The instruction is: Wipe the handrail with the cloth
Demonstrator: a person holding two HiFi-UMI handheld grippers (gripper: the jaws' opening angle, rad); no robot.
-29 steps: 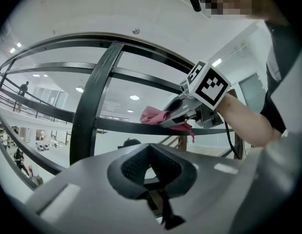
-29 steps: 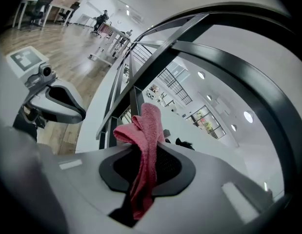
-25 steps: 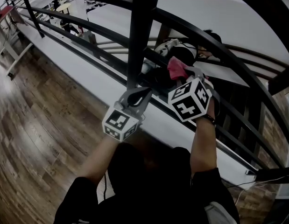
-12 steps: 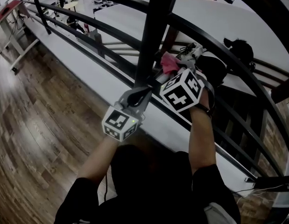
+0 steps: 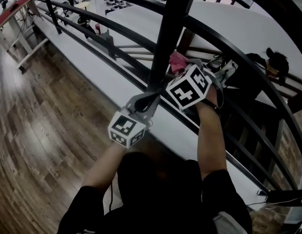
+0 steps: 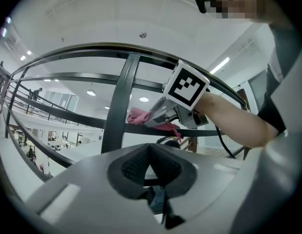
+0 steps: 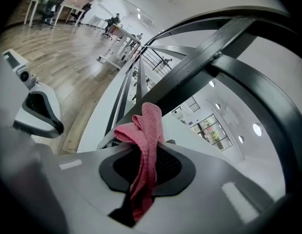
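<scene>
Head view: right gripper (image 5: 183, 68) fingers clamp the pink cloth (image 5: 177, 61) against the handrail (image 5: 133, 38), which slants upper-left to lower-right; left gripper (image 5: 148, 99) fingers together, empty.

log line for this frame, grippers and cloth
right gripper: shut on pink cloth, cloth on rail bar | left gripper: shut, empty, near post | phase: wiping

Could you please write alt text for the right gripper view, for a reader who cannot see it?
The right gripper is shut on a folded pink terry cloth, held in front of a black metal handrail bar. The left gripper shows at the left, over a brown wooden floor.
</scene>
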